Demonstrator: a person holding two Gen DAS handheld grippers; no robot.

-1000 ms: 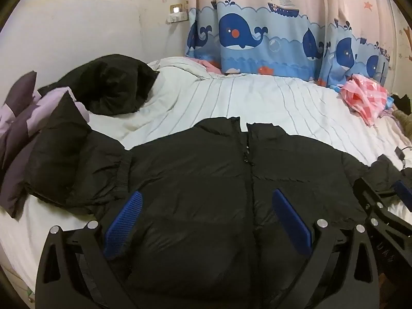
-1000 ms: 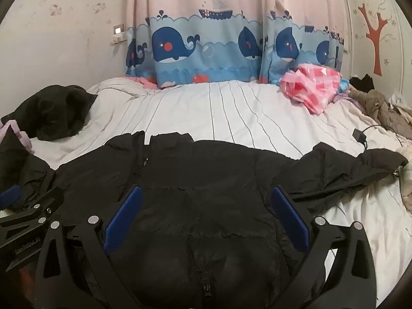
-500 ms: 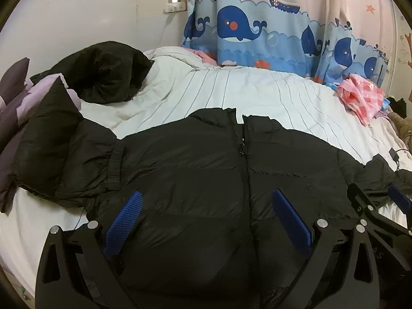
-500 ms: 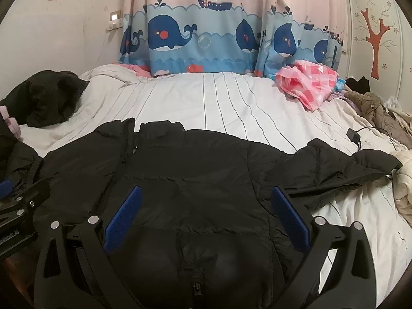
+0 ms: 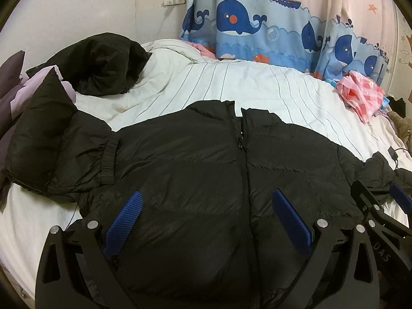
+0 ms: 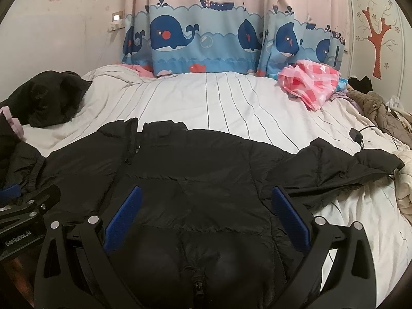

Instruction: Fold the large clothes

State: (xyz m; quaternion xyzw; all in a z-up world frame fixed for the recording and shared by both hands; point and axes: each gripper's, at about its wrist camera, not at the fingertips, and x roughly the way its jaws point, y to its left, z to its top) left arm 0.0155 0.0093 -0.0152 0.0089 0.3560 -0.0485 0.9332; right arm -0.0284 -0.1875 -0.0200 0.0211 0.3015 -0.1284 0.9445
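While the black puffer jacket lies front-up and zipped across the near edge of the bed, collar toward the curtain, no fold shows yet. Its one sleeve stretches toward the bed's right edge; the other sleeve lies bunched by the left edge. The left claw and right claw both hover over the jacket's hem, jaws spread wide, pinching nothing. By my reading, sleeves and body all remain to fold.
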